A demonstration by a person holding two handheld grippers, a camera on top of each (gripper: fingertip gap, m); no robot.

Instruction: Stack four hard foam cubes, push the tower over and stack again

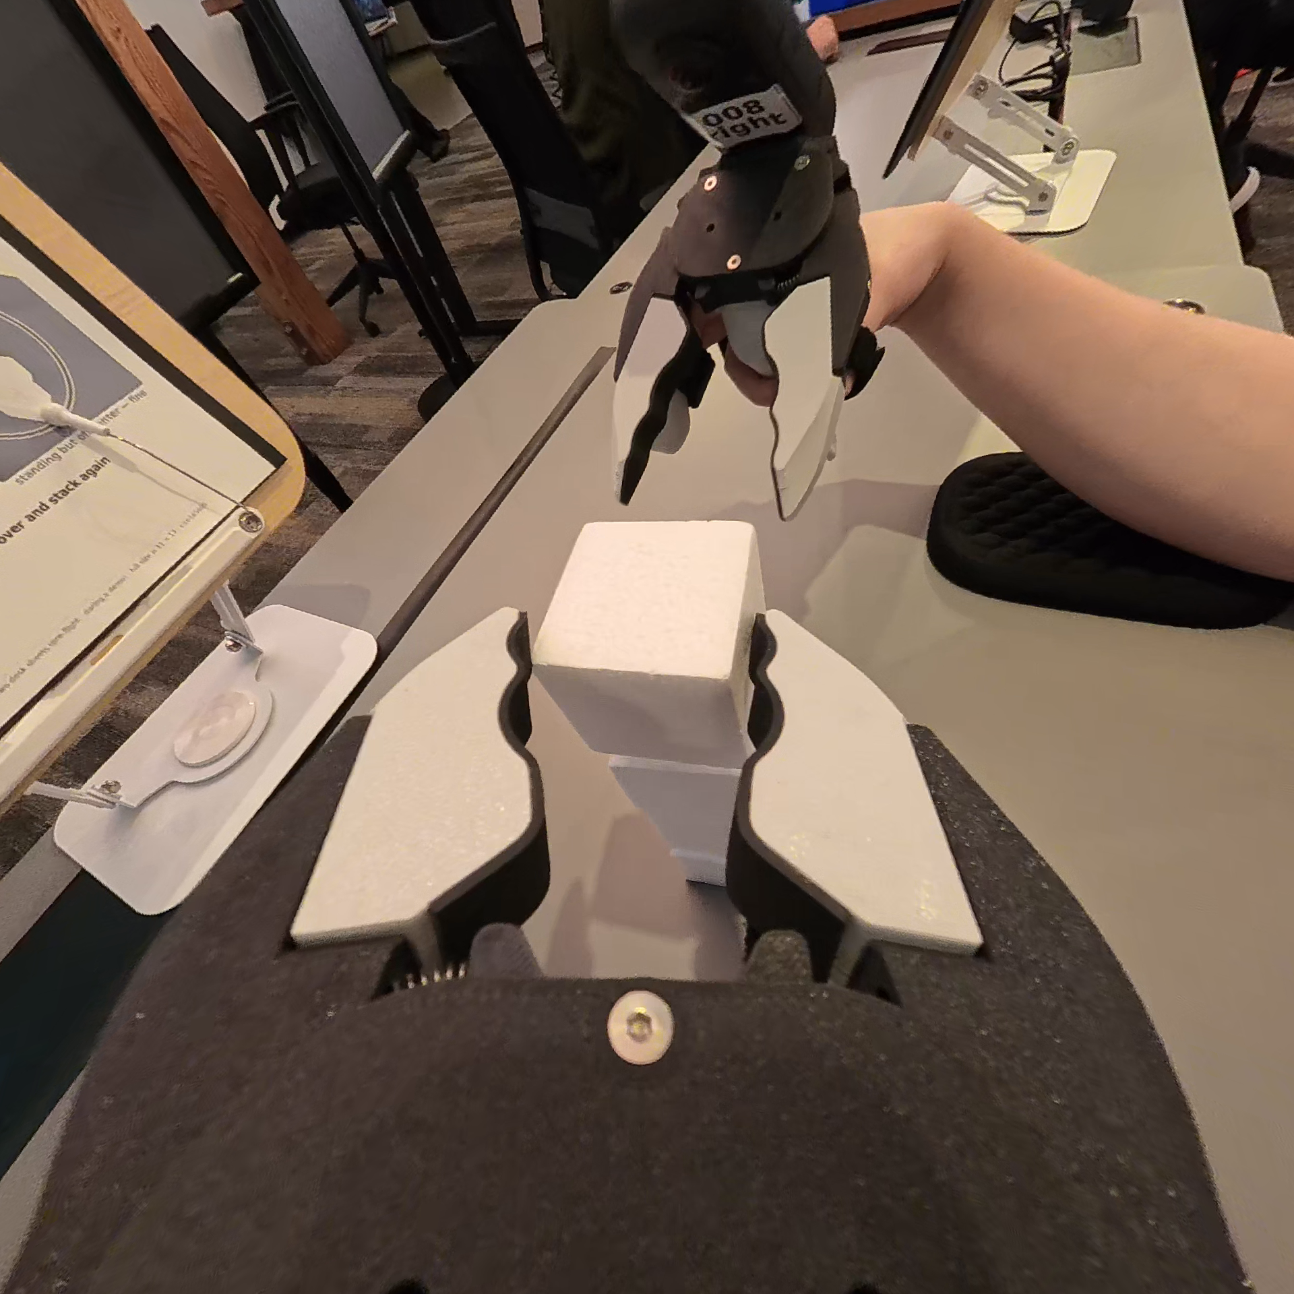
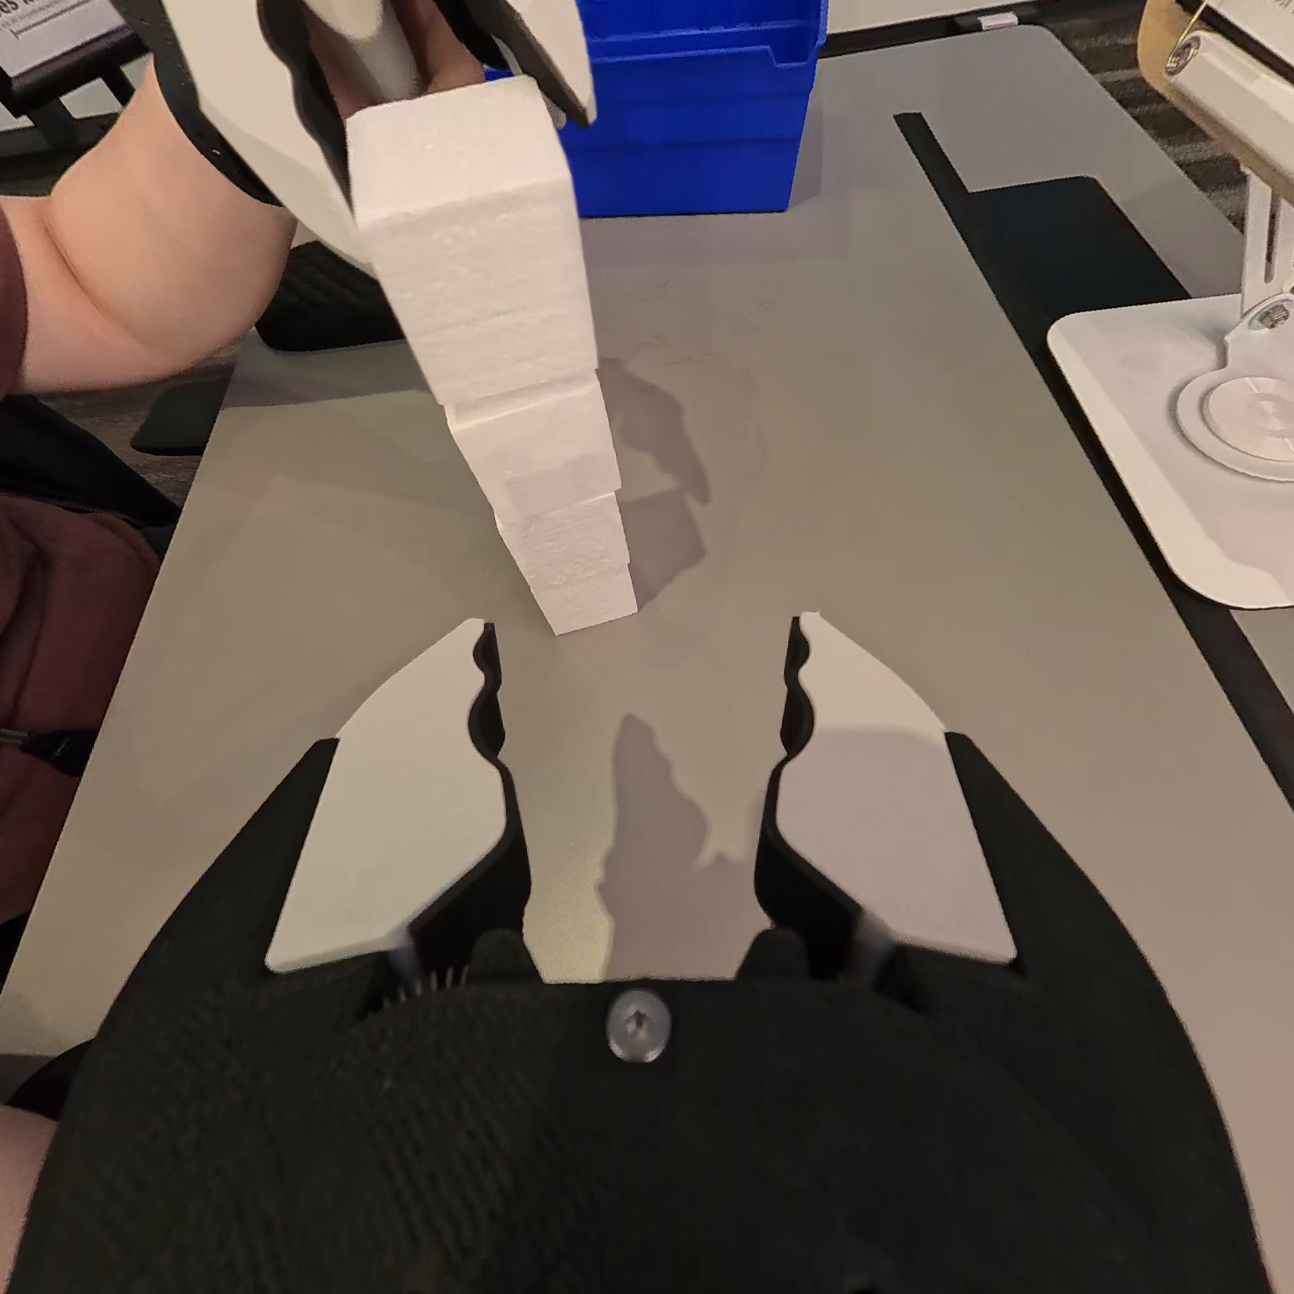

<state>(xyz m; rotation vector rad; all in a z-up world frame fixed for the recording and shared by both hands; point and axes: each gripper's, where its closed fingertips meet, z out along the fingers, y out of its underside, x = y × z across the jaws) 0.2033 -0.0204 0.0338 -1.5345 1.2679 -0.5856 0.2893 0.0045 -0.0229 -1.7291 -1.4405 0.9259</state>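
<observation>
A tower of several white foam cubes (image 2: 539,448) stands on the grey table (image 2: 875,455). My left gripper (image 1: 643,630) is shut on the top cube (image 1: 651,602), which sits on the tower. A lower cube (image 1: 690,812) shows beneath it, between the fingers. In the right wrist view the left gripper (image 2: 462,140) grips the tower's top from above. My right gripper (image 2: 641,623) is open and empty, low over the table just in front of the tower's base. In the left wrist view it (image 1: 704,504) hovers just beyond the top cube, apart from it.
A blue bin (image 2: 693,105) stands behind the tower. A white stand base (image 2: 1190,448) is on the right, and another (image 1: 210,756) holds an instruction sheet (image 1: 105,455) at the left. A forearm rests on a black pad (image 1: 1092,546).
</observation>
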